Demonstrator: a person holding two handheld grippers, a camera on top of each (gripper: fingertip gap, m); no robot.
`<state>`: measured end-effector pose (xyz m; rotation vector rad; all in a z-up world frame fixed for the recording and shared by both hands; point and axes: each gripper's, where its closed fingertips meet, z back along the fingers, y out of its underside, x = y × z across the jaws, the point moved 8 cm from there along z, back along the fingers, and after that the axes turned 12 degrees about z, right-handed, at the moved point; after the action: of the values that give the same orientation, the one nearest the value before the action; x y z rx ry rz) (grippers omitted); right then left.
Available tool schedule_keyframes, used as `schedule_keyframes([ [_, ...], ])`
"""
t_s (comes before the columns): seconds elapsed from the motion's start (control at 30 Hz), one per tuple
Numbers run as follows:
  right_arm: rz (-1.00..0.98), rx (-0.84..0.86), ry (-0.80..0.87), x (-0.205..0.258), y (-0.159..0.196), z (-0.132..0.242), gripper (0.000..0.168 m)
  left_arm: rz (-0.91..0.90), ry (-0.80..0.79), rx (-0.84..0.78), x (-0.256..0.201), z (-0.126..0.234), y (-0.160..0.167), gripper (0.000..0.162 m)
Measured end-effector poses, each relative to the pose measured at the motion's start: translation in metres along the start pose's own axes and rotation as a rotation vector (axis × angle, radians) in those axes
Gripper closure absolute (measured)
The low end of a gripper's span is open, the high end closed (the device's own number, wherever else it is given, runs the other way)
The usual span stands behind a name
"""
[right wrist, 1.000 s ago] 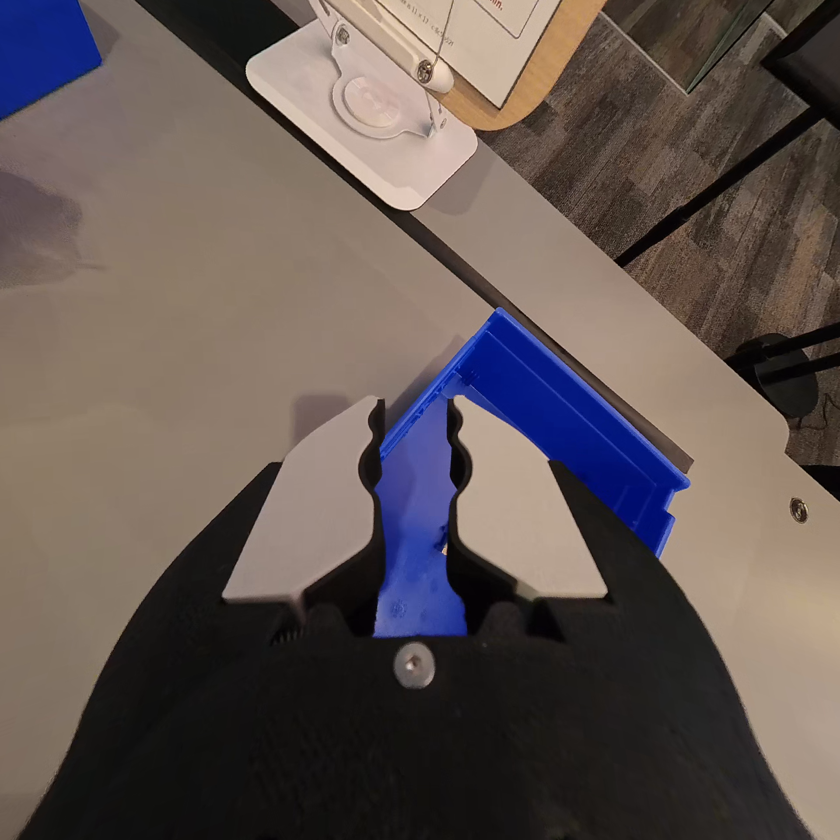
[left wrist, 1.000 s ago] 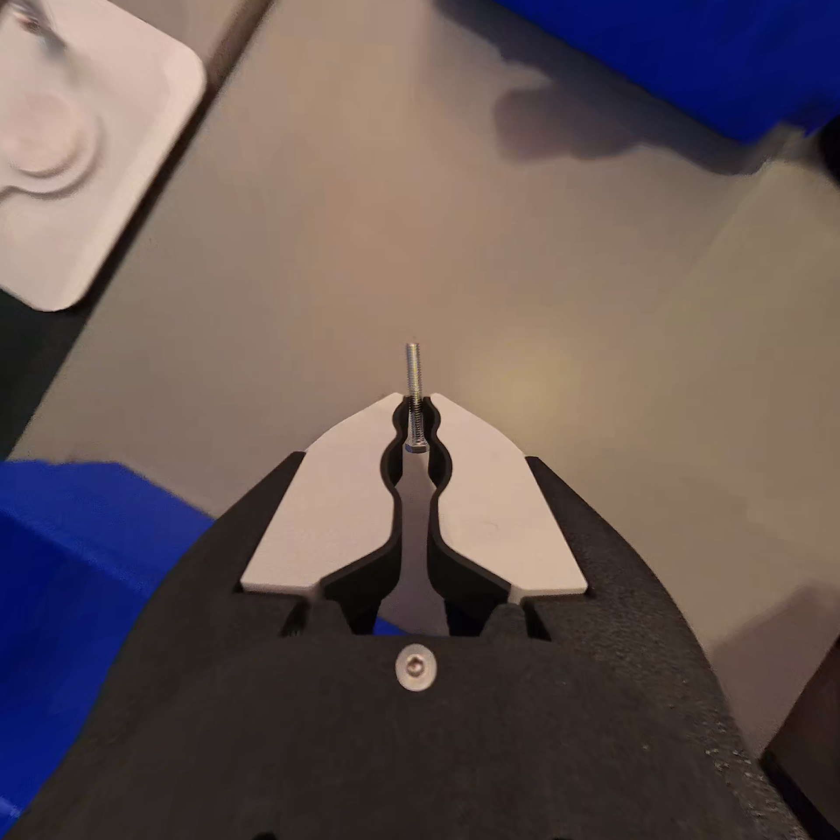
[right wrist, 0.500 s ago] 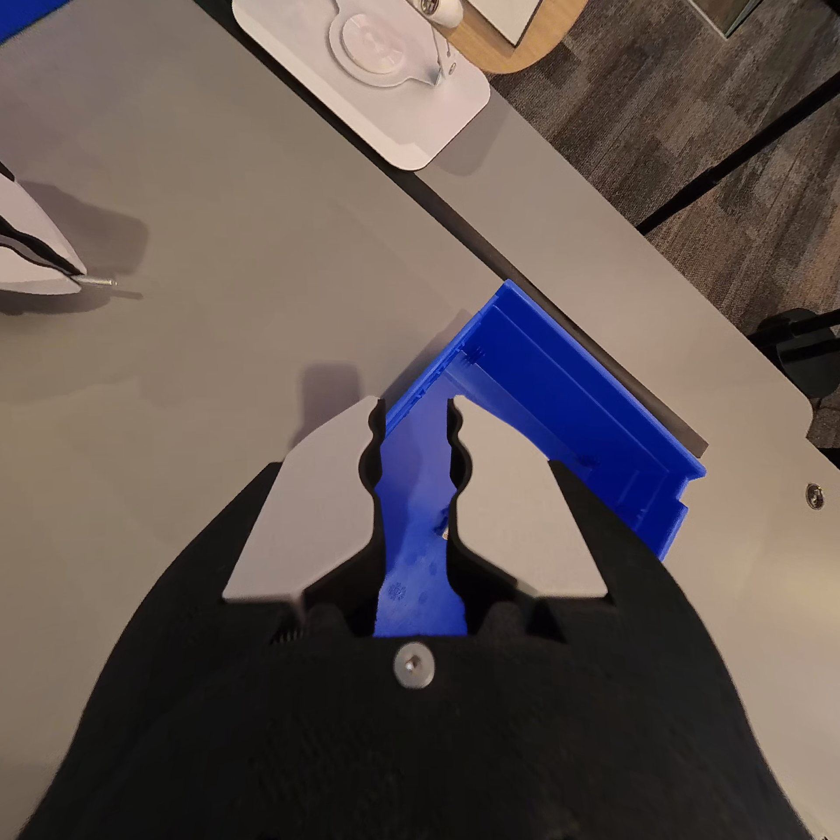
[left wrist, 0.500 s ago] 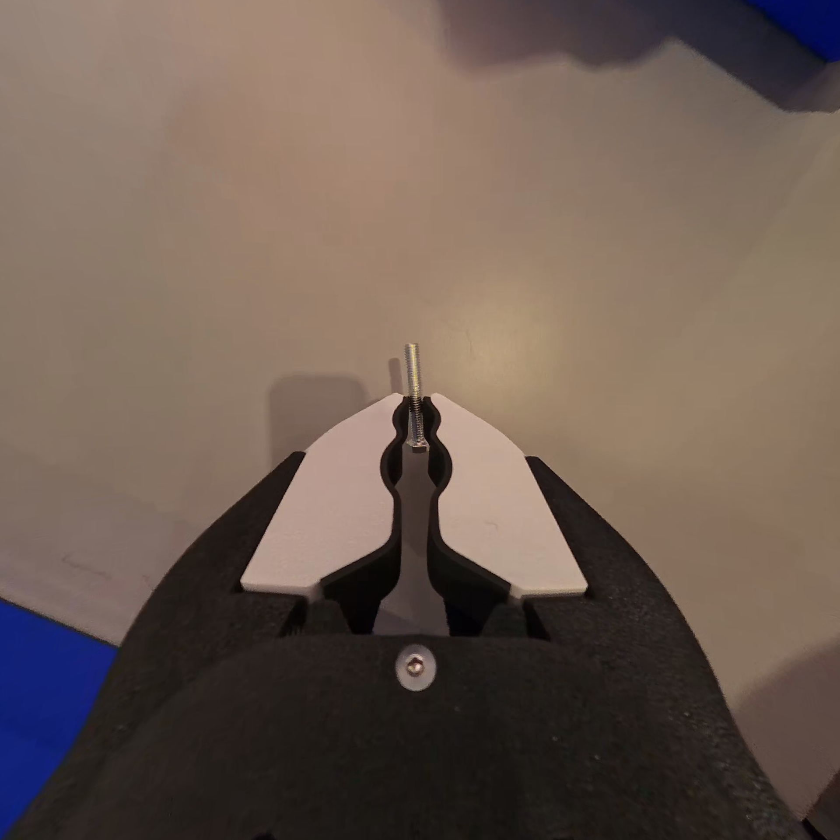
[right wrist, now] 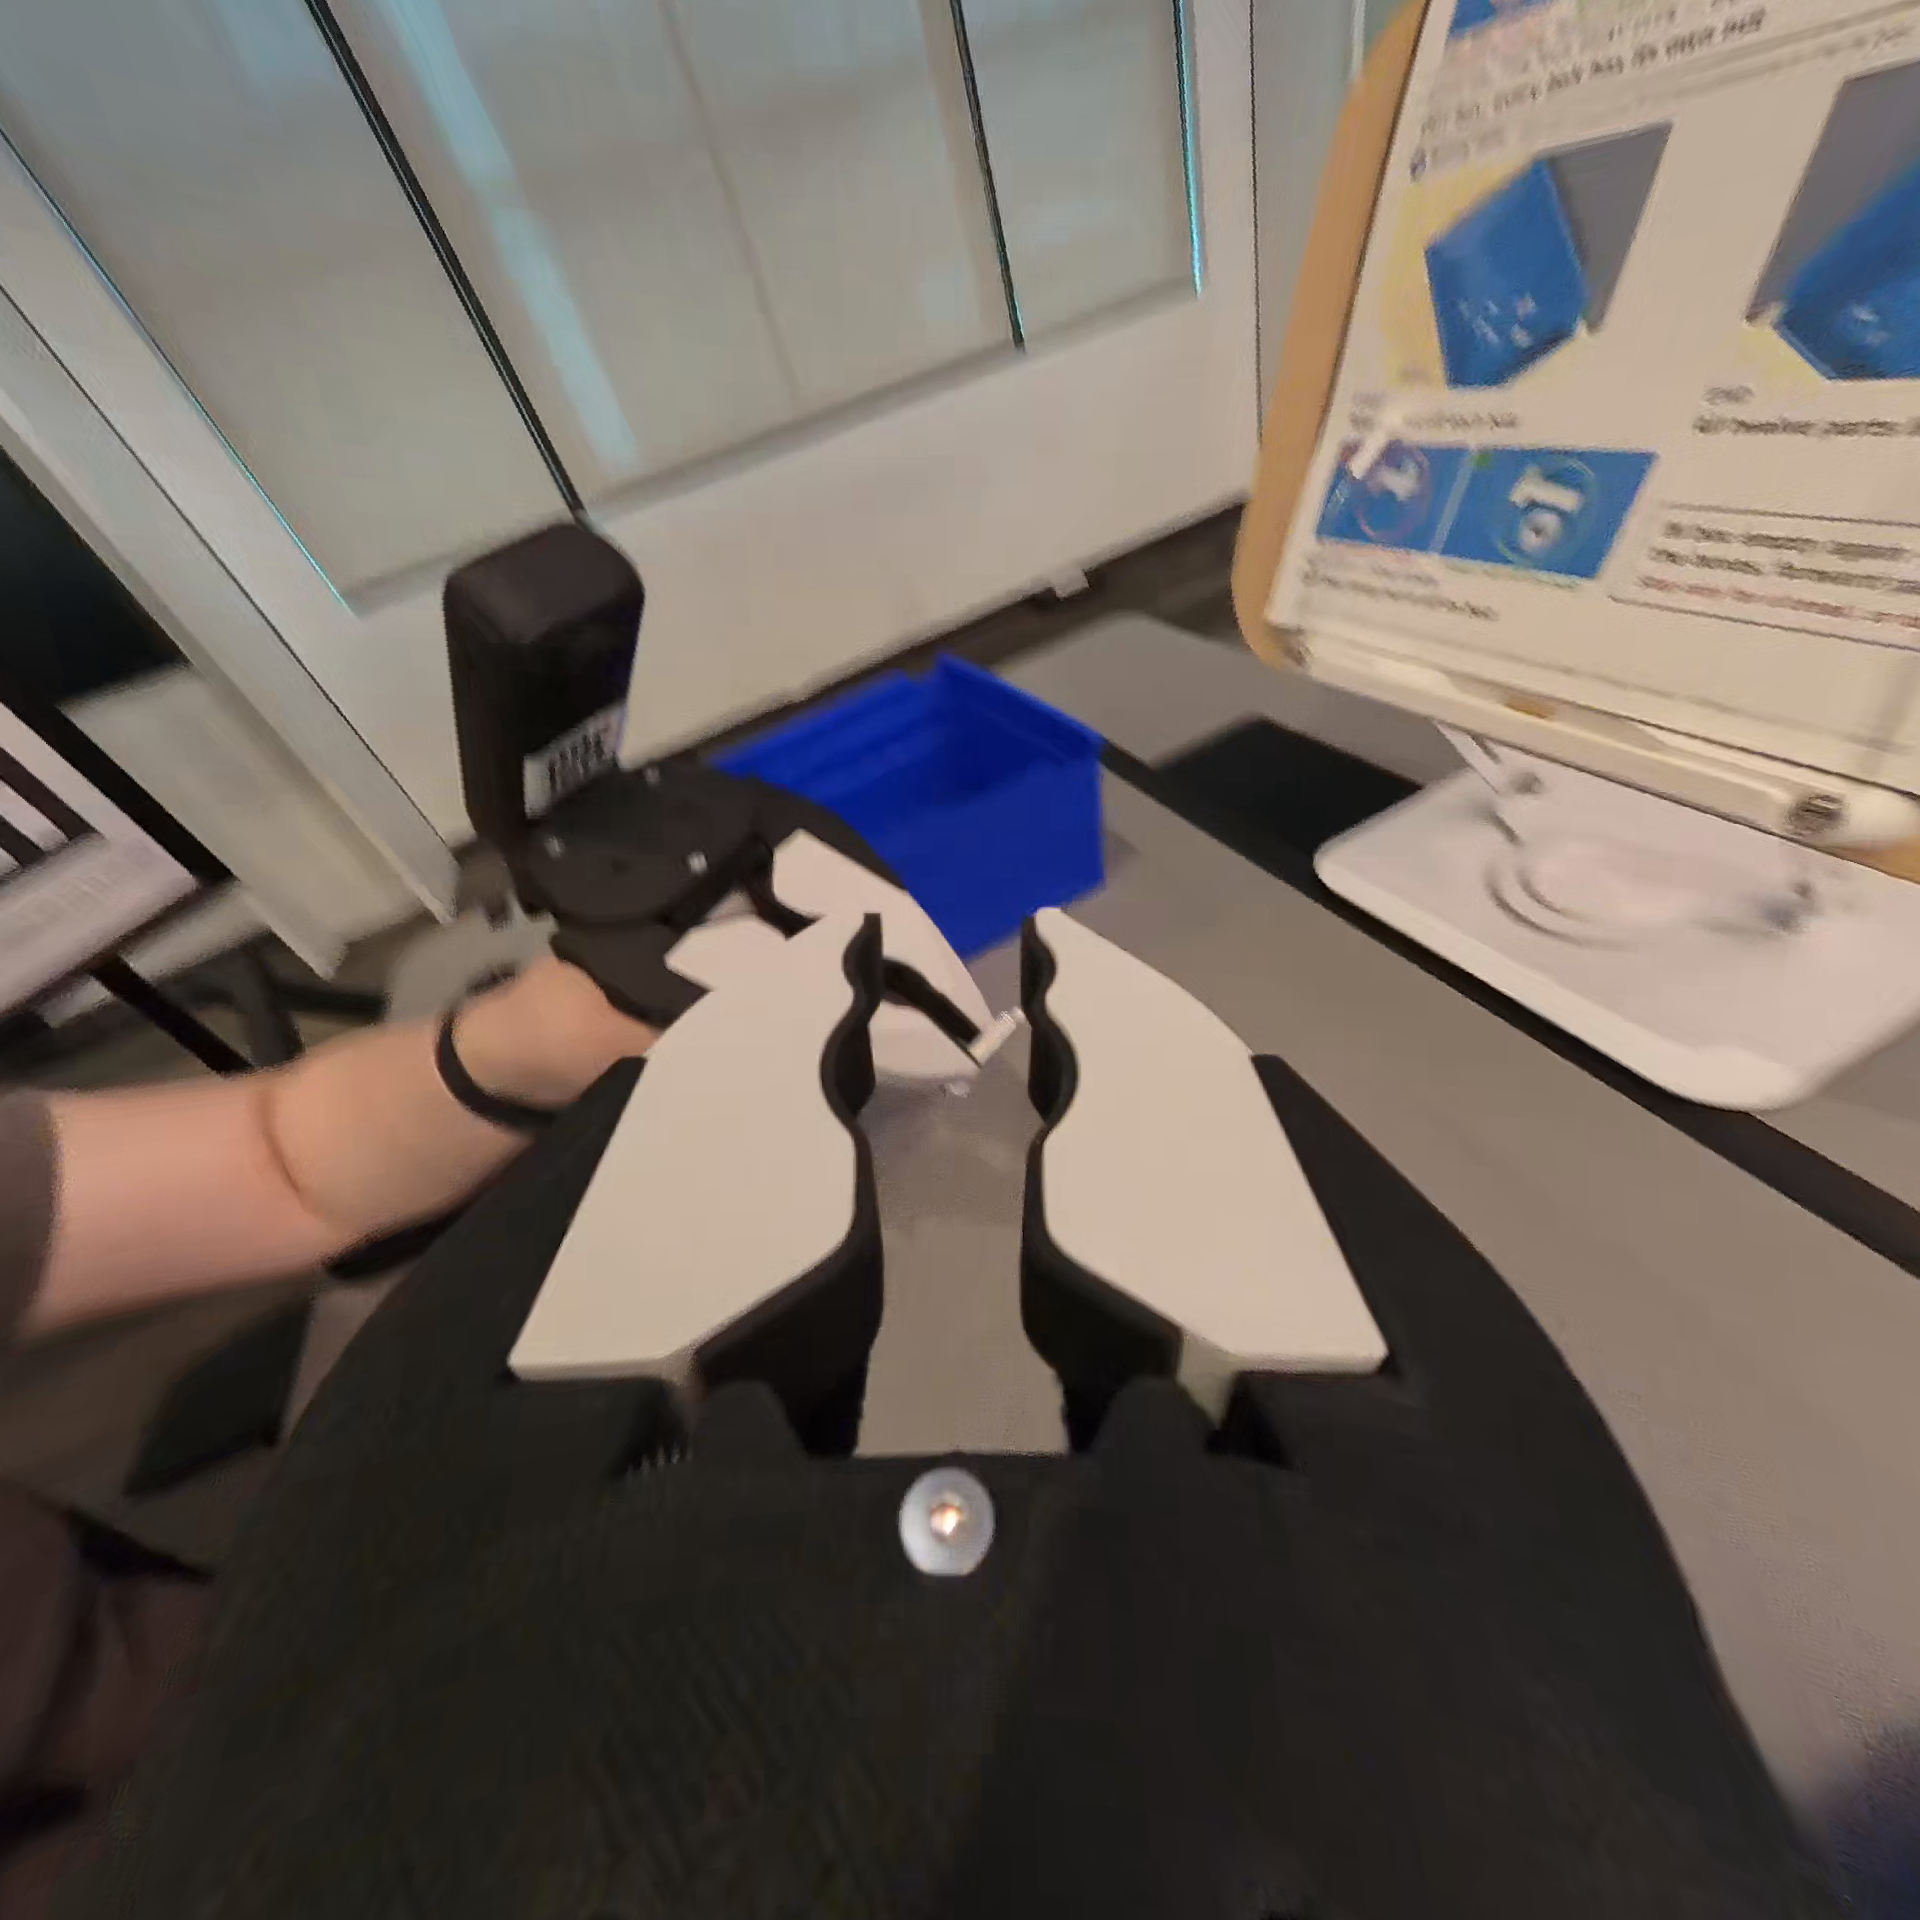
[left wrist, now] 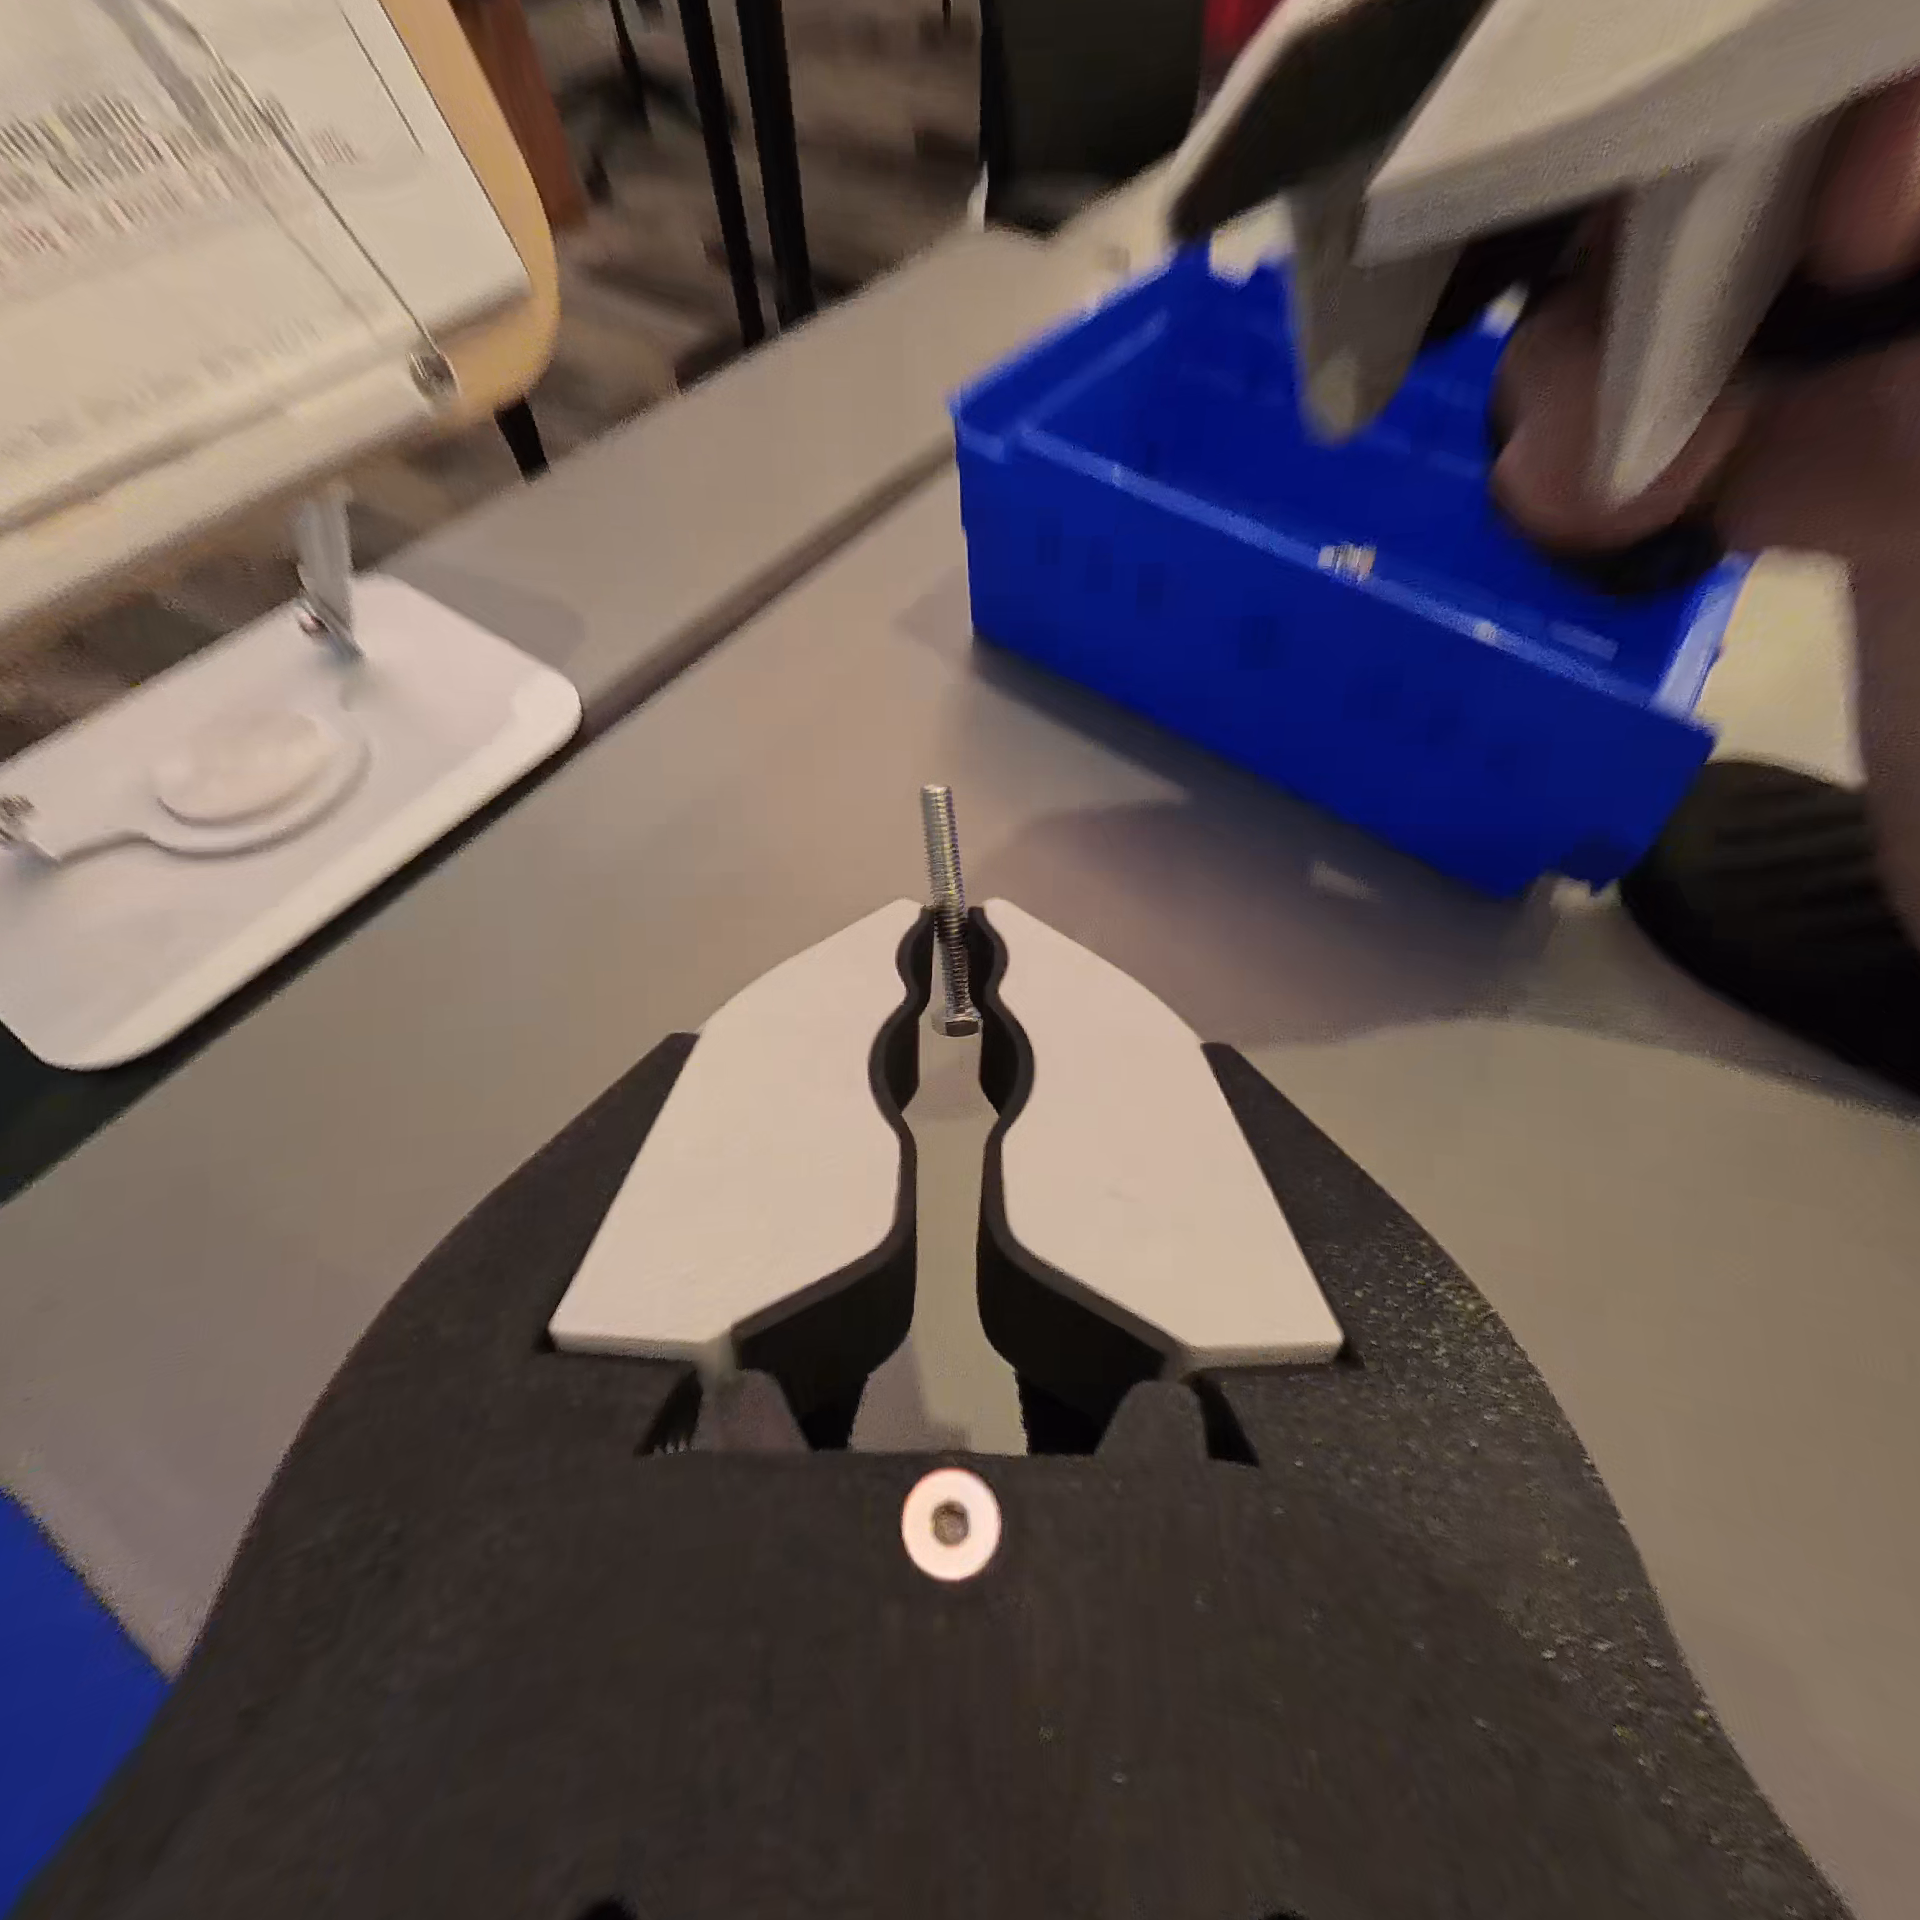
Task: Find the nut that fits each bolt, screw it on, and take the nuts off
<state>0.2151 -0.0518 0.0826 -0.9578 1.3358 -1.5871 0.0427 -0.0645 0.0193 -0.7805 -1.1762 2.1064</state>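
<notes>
My left gripper (left wrist: 951,914) is shut on a thin silver bolt (left wrist: 938,842). The bolt's head sits between the fingers and its threaded end points forward, above the grey table (left wrist: 727,831). My right gripper (right wrist: 945,935) is open and empty. It faces the left gripper (right wrist: 971,1039), whose bolt tip (right wrist: 994,1036) lies just in front of the gap between its fingers. In the left wrist view the right gripper (left wrist: 1455,156) hovers blurred over a blue bin (left wrist: 1299,644), and a small silvery part (left wrist: 1348,558) rests at that bin's rim.
A white sign stand has its base (left wrist: 208,790) at the left and a tilted board (right wrist: 1610,364) above it. A second blue bin (right wrist: 935,800) stands behind the left gripper. A person's hand and forearm (right wrist: 364,1143) hold the left gripper. White doors stand beyond the table. One gripper's finger ends stand about 10 cm off the other's.
Both views have tilted up from looking down at the table. The right gripper has left the blue bin and turned toward the left gripper, which keeps hold of the bolt.
</notes>
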Motion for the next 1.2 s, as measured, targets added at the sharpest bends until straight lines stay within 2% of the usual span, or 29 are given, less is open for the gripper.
schedule_keyframes([
  [0.1,-0.067,-0.166,-0.025,0.010,0.007,-0.021,0.142,-0.018,0.000,-0.108,-0.006,0.007,-0.007,0.156],
  [0.2,-0.059,-0.130,-0.014,0.012,0.019,-0.035,0.134,-0.043,0.010,-0.178,-0.010,0.012,-0.011,0.156],
  [0.27,-0.045,-0.126,0.012,0.011,0.024,-0.038,0.134,-0.053,0.005,-0.193,-0.012,0.014,-0.012,0.156],
  [0.4,-0.077,-0.081,-0.053,0.009,0.029,-0.042,0.136,-0.076,0.007,-0.213,-0.014,0.017,-0.014,0.156],
  [0.53,-0.116,-0.096,-0.102,0.007,0.032,-0.043,0.144,-0.119,0.019,-0.213,-0.019,0.017,-0.015,0.156],
  [0.6,-0.127,-0.098,-0.153,0.008,0.033,-0.042,0.161,-0.137,0.011,-0.212,-0.020,0.017,-0.014,0.156],
  [0.73,-0.137,-0.072,-0.172,0.005,0.034,-0.040,0.162,-0.162,0.025,-0.202,-0.022,0.014,-0.013,0.155],
  [0.83,-0.106,-0.028,-0.081,-0.003,0.037,-0.037,0.162,-0.161,0.004,-0.191,-0.019,0.019,-0.017,0.138],
  [0.9,-0.055,0.050,0.021,-0.011,0.045,-0.037,0.162,-0.161,-0.029,-0.158,-0.013,0.030,-0.024,0.128],
  [1.0,0.036,0.141,0.156,-0.015,0.063,-0.047,0.162,-0.150,-0.084,-0.181,-0.003,0.061,-0.040,0.127],
  [1.2,0.203,0.336,0.233,-0.006,0.102,-0.077,0.162,-0.115,-0.270,-0.223,0.023,0.141,-0.060,0.128],
])
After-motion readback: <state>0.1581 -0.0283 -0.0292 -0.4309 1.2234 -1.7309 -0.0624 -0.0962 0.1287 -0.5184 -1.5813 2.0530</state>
